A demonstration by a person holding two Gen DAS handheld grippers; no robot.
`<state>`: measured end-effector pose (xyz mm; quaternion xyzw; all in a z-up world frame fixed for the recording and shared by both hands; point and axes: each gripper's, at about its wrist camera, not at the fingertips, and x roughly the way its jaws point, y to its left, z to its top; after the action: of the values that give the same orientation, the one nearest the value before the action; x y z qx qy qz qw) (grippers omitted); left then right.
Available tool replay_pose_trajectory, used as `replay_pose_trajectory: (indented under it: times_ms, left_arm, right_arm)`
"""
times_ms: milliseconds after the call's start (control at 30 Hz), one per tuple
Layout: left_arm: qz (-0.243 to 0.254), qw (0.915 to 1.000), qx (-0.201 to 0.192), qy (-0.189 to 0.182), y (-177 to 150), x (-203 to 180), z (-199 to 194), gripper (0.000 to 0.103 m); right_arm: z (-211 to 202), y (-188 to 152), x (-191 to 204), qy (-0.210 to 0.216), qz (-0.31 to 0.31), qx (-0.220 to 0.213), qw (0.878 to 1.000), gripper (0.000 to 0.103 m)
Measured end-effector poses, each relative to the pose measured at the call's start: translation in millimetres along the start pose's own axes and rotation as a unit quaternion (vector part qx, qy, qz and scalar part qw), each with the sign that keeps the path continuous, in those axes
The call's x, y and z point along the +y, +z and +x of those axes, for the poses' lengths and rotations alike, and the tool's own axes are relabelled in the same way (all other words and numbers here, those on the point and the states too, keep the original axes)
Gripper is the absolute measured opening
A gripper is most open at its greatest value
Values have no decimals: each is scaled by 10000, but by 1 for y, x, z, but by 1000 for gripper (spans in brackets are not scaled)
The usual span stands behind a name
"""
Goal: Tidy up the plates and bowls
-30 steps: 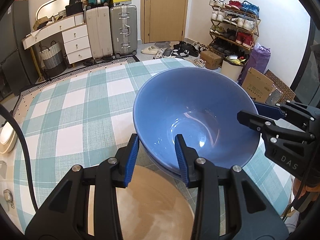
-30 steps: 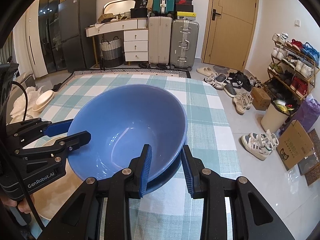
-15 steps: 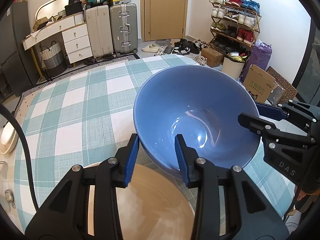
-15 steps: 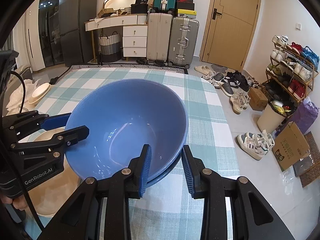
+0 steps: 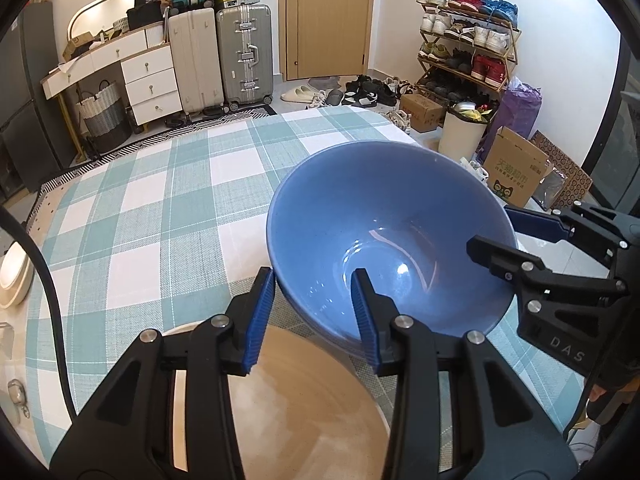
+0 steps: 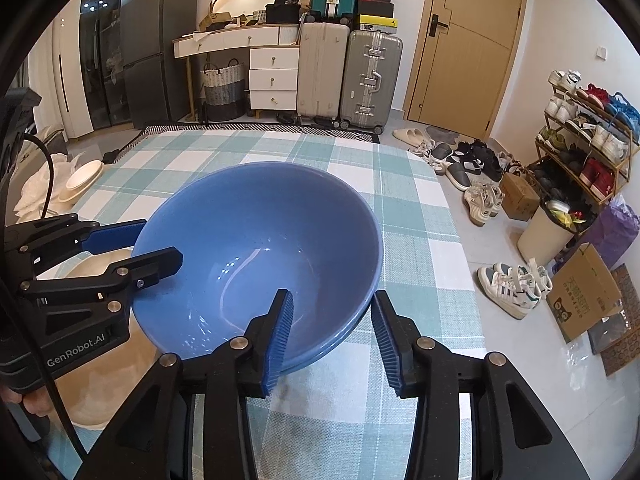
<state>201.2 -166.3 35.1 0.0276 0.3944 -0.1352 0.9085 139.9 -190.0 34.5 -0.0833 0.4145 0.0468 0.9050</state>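
Both the left gripper (image 5: 314, 314) and right gripper (image 6: 332, 334) have jaws straddling the blue bowl's (image 5: 384, 236) rim, looks like it's nested already, tan plate (image 5: 280, 404) below still unsorted.

Glossy blue bowl (image 5: 384, 240), woven tablecloth (image 5: 160, 208)

A lived-in home — suitcases (image 6: 348, 76) stand against the wall beside a white dresser (image 6: 272, 74), a loaded shoe rack (image 5: 466, 50) and loose slippers (image 6: 412, 135) crowd the wooden door (image 5: 326, 16), a fridge (image 6: 156, 48) nearby.
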Motion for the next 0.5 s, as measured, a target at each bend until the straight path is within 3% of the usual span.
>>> replay_pose_trajectory:
  times_ms: [367,500]
  left_arm:
    - [-210,9994,144,-247,2,17,7,46]
    - [-292,9991,142,-288,3,22,8,57]
  right_arm:
    - [3,-1,-6,-16,57,-34,10000,52]
    - [4,-3,-14,71,238,-81,9997,71]
